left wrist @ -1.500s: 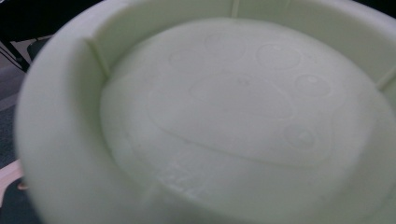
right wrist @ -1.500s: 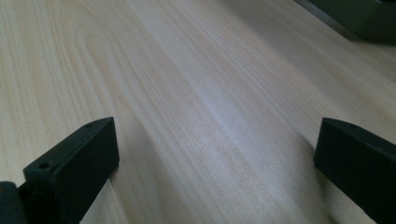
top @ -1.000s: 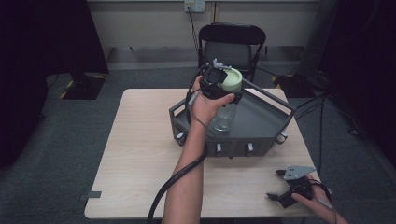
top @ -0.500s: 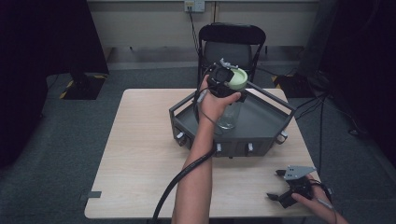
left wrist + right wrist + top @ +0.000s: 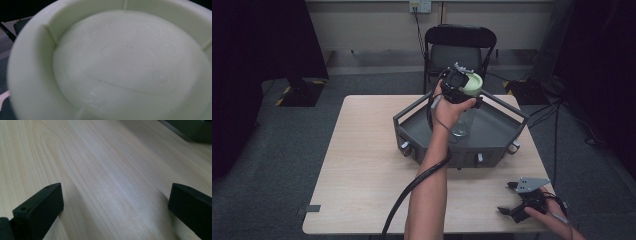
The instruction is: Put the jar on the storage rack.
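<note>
Item 1, nearest you: your right gripper (image 5: 511, 200) rests at the near right corner of the pale wooden rectangular table (image 5: 362, 165), held in your right hand (image 5: 546, 212). Its grey three-cornered plate sits on top. In the right gripper view its two black jaws stand wide apart, released, with bare wood grain (image 5: 105, 170) between them and nothing held.

Item 2, mid-table: a dark grey, many-sided metal tray with raised rails (image 5: 507, 107) stands on the far right half of the table. A corner of it shows at the top right of the right gripper view (image 5: 192, 130).

Item 3, over the tray: your left gripper (image 5: 455, 86), in your left hand (image 5: 447, 107), is at the pale green round plastic lid (image 5: 472, 84) of a clear glass jar (image 5: 462, 124) that stands in the tray. In the left gripper view the lid (image 5: 120, 65) sits very close; a paw-print outline is embossed on it, and small raised marks lower down are too blurred to read. Jaw state here: cannot be told.

Item 4, farthest: a black folding chair (image 5: 460, 47) beyond the table.
</note>
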Demonstrator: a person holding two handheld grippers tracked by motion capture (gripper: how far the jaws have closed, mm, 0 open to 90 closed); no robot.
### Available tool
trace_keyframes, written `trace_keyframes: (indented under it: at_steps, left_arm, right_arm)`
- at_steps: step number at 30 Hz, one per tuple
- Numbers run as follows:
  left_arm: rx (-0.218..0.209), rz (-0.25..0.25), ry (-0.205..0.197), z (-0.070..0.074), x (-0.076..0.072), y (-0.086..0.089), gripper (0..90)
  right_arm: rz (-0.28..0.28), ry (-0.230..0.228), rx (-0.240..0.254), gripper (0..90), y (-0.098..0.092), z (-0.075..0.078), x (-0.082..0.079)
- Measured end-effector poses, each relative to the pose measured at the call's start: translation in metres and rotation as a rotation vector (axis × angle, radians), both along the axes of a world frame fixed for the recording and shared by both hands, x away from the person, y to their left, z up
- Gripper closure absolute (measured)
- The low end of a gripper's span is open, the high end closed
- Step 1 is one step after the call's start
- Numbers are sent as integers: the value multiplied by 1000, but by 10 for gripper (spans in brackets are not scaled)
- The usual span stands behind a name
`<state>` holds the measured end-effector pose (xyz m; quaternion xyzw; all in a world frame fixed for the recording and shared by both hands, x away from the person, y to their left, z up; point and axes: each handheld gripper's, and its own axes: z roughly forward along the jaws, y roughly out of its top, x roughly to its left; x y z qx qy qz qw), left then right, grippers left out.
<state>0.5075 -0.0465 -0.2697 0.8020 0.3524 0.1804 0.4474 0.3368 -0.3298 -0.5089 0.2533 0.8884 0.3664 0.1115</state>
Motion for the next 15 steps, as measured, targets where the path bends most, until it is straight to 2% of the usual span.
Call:
trace_keyframes:
  at_steps: [7,15]
  left_arm:
    - [-29,7,-17,-3,1,1,108]
    - [-48,-9,-30,-6,1,4,102]
  right_arm:
    - [0,0,0,0,0,0,0]
    - [0,0,0,0,0,0,0]
